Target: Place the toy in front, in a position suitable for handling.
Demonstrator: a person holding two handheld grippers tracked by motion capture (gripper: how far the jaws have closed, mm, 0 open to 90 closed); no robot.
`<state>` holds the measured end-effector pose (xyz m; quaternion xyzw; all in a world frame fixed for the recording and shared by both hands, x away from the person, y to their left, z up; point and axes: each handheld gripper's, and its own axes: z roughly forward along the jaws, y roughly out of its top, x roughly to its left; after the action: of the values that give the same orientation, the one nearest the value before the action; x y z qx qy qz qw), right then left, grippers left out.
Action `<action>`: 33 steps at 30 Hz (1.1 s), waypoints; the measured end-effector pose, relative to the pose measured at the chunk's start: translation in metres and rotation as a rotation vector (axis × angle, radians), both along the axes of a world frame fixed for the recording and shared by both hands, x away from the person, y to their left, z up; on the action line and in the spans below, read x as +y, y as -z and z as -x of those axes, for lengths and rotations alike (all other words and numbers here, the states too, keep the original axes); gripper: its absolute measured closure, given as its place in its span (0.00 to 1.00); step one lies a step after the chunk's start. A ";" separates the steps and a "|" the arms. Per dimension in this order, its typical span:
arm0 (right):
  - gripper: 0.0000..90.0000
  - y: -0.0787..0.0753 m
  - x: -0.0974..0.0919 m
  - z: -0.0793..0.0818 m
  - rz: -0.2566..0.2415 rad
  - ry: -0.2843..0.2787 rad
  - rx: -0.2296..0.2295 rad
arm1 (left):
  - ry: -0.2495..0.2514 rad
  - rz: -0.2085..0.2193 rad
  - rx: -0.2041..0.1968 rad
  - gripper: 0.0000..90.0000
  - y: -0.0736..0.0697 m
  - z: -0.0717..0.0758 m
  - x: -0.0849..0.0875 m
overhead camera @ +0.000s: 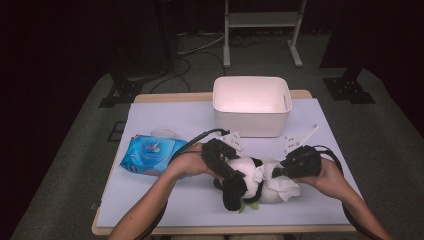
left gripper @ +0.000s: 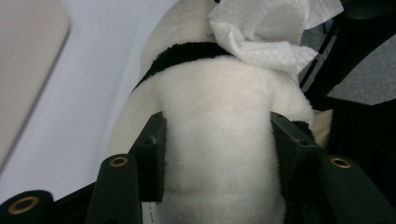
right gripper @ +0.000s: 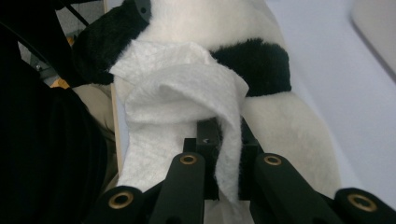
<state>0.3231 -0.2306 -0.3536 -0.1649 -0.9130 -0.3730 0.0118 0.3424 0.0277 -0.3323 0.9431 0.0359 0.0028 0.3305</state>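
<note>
- The plush panda (overhead camera: pixel 247 180) lies on the desk (overhead camera: pixel 165 200) near the front edge, at about 6 o'clock from the white bin (overhead camera: pixel 251 105) and well apart from it.
- In the high view the panda's white body runs across the desk, with a black limb hanging toward 6 o'clock.
- The left tool (overhead camera: pixel 231 172) comes in from 9 o'clock and sits over the panda's body.
- In the left gripper view the left tool (left gripper: pixel 217 140) has its two black jaws on either side of the white body, partway closed, with the pads pressing into the fur.
- The right tool (overhead camera: pixel 280 172) comes in from 3 o'clock, at the panda's other end.
- In the right gripper view the right tool (right gripper: pixel 219 140) has its jaws pinched close together on a white wipe (right gripper: pixel 182 93).
- The wipe drapes over the panda's white fur beside a black band, touching it; in the high view the wipe (overhead camera: pixel 285 187) spreads toward 4 o'clock of the panda.
- A blue wipes pack (overhead camera: pixel 150 155) lies flat at 9 o'clock of the panda, near the left forearm, with a small white lid (overhead camera: pixel 162 133) just beyond it at 12 o'clock.
</note>
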 end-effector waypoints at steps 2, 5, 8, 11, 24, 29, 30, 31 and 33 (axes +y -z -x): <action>0.94 -0.001 -0.001 -0.001 -0.004 0.000 -0.009 | 0.002 -0.002 -0.007 0.53 -0.002 -0.001 -0.001; 0.94 -0.005 -0.002 -0.005 0.000 0.007 -0.019 | -0.001 -0.002 -0.032 0.54 -0.007 -0.007 -0.002; 0.94 -0.011 -0.002 -0.012 0.006 0.018 -0.044 | -0.006 -0.009 -0.073 0.55 -0.011 -0.013 -0.002; 0.94 -0.015 0.000 -0.021 0.002 0.028 -0.051 | -0.024 -0.011 -0.109 0.56 -0.015 -0.020 0.000; 0.94 -0.001 0.019 -0.033 0.021 0.001 -0.008 | -0.092 0.049 -0.015 0.37 0.000 -0.020 0.024; 0.94 0.002 0.021 -0.027 0.024 -0.004 -0.001 | -0.148 0.062 -0.009 0.25 -0.001 -0.018 0.031; 0.94 0.002 0.021 -0.026 0.024 -0.005 0.000 | -0.153 0.053 -0.007 0.22 0.000 -0.018 0.033; 0.94 0.003 0.021 -0.024 0.023 -0.013 -0.003 | -0.161 0.066 0.018 0.21 0.003 -0.018 0.035; 0.94 0.004 0.021 -0.024 0.023 -0.016 0.003 | -0.161 0.075 0.024 0.21 0.004 -0.018 0.036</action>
<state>0.3467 -0.2098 -0.3572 -0.1584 -0.9185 -0.3621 0.0143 0.3602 0.0640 -0.3367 0.9241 0.1155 0.0166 0.3639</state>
